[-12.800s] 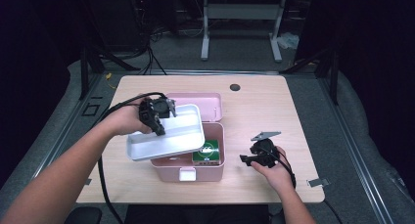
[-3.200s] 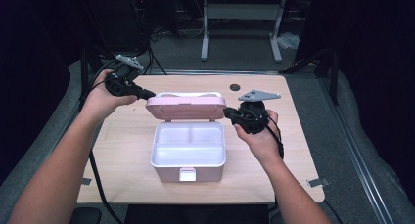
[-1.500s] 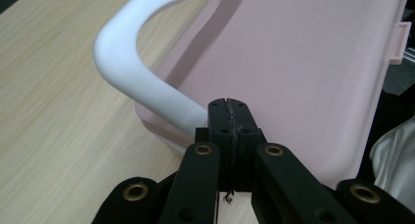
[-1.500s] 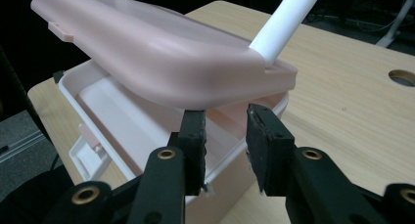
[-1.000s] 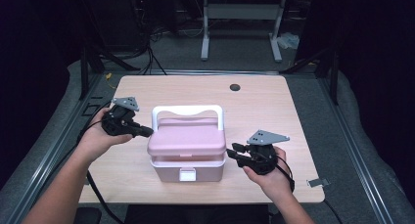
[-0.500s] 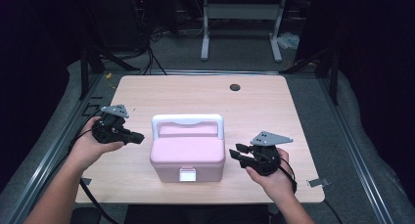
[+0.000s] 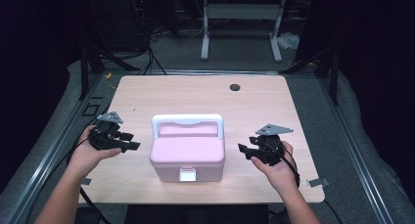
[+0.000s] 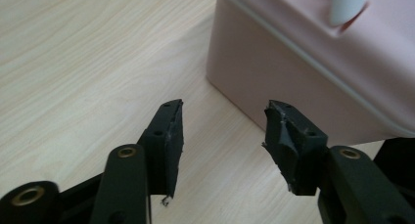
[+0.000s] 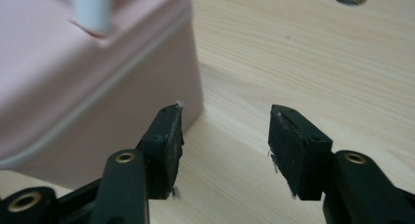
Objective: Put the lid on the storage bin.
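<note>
The pink plastic box (image 7: 187, 153) sits lid-shut near the wooden desk's (image 7: 195, 94) front edge, long axis crosswise, white latch (image 7: 187, 174) facing the person. The left claw (image 7: 128, 145) and right claw (image 7: 243, 149) flank it, jaws just opened, nothing between them.

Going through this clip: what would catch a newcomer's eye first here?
The closed pink plastic box with a white handle, near the front edge of the light wooden table. Flanking it, apart from its sides, the left gripper and right gripper have just been opening, with nothing between their jaws.
</note>
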`<state>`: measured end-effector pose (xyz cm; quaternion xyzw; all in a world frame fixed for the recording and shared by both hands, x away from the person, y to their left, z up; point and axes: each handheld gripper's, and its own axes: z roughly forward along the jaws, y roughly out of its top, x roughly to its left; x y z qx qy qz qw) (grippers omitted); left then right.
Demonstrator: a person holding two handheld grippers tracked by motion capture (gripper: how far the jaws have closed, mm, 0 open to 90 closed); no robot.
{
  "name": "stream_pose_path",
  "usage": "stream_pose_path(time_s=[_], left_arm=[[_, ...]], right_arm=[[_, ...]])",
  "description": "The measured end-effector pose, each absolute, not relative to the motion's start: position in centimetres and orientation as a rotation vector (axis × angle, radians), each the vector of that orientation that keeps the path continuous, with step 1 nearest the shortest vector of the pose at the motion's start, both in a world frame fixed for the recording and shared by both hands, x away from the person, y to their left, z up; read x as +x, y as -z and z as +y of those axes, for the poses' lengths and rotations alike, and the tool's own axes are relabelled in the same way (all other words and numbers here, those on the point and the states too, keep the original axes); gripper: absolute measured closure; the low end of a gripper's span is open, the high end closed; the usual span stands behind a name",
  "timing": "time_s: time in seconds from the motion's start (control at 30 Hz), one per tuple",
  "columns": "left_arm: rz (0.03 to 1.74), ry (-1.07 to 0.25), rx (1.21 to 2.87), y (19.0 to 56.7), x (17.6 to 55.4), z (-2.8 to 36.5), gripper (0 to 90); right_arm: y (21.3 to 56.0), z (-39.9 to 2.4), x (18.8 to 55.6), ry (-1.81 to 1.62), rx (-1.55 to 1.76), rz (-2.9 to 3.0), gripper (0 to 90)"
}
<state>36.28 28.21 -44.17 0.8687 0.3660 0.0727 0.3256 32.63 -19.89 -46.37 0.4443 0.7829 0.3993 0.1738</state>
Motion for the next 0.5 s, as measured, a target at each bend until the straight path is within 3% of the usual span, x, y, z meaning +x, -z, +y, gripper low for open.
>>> stream_pose_path(time_s=[0.2, 0.5], left_arm=[[1.025, -0.192, 2.245, 46.0, 36.2, 29.1, 44.2], [1.071, -0.173, 2.188, 49.7, 36.1, 29.7, 41.1]], right_arm=[[48.3, -20.5, 33.9, -1.053, 1.288, 2.194, 36.8], [50.9, -20.7, 34.1, -0.964, 1.280, 2.230, 31.0]])
